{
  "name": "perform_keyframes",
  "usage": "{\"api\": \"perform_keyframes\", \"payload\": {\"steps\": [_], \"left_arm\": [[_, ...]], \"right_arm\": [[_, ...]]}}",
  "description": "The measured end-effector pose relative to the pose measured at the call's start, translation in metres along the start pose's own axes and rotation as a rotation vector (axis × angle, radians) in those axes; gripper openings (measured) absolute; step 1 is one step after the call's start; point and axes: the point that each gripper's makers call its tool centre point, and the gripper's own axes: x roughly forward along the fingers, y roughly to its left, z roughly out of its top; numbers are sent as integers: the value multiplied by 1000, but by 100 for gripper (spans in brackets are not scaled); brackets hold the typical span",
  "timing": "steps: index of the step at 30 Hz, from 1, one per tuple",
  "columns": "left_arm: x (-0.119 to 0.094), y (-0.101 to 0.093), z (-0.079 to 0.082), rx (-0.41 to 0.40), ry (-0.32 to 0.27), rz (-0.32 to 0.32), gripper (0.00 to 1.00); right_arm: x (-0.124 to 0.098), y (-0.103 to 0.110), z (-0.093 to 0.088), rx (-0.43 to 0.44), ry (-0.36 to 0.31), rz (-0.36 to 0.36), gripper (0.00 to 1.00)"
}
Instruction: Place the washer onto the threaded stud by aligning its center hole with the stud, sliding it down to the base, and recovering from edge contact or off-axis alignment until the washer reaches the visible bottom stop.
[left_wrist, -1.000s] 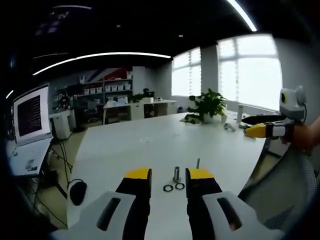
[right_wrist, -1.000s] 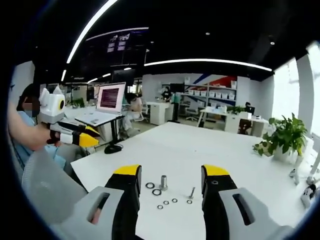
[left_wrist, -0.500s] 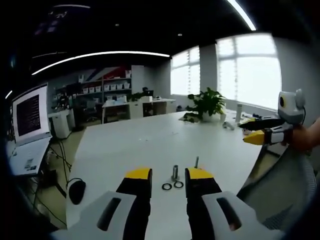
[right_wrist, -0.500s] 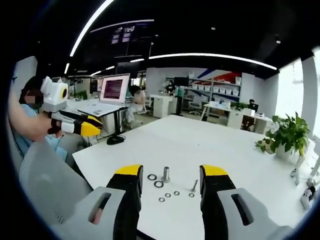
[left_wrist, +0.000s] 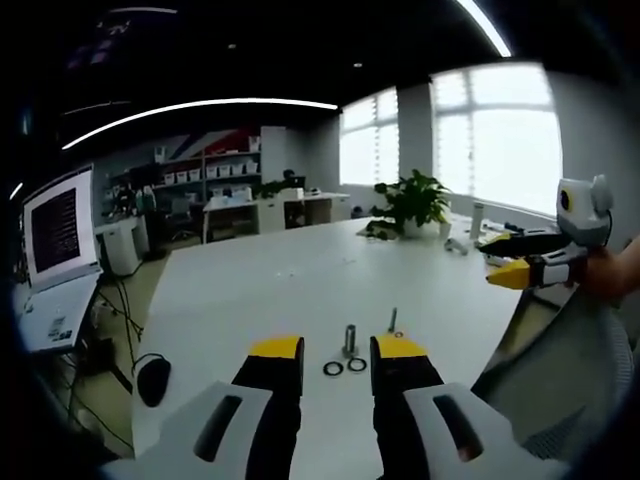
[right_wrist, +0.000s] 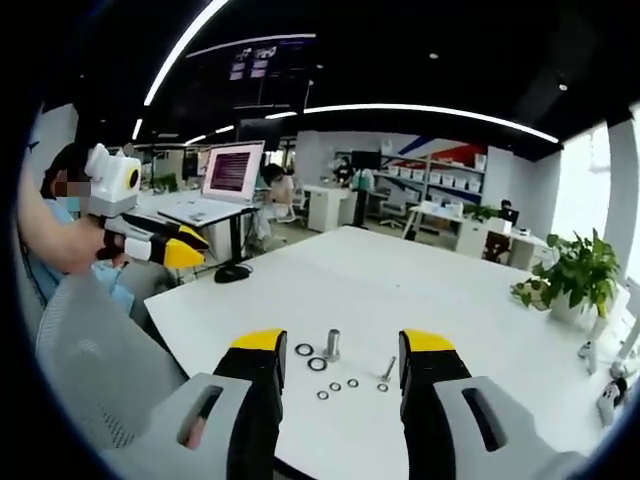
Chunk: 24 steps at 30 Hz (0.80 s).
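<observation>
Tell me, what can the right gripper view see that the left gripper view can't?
Extra in the right gripper view: four small washers on the white table, plus the left gripper, held up with open fingers.

Extra in the left gripper view: the right gripper, held up by a hand, fingers open too.

Both views share the upright stud, two big washers beside it, a loose bolt, and the leafy plant.

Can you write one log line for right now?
left gripper: open, empty | right gripper: open, empty | dark ring washers: on white table beside upright metal stud
</observation>
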Motion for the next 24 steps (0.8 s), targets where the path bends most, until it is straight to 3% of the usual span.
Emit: {"api": "perform_keyframes", "payload": {"steps": [24], "left_arm": [[5, -7, -3, -2, 25, -32, 25]], "right_arm": [[2, -2, -6, -11, 29, 2, 48]]}}
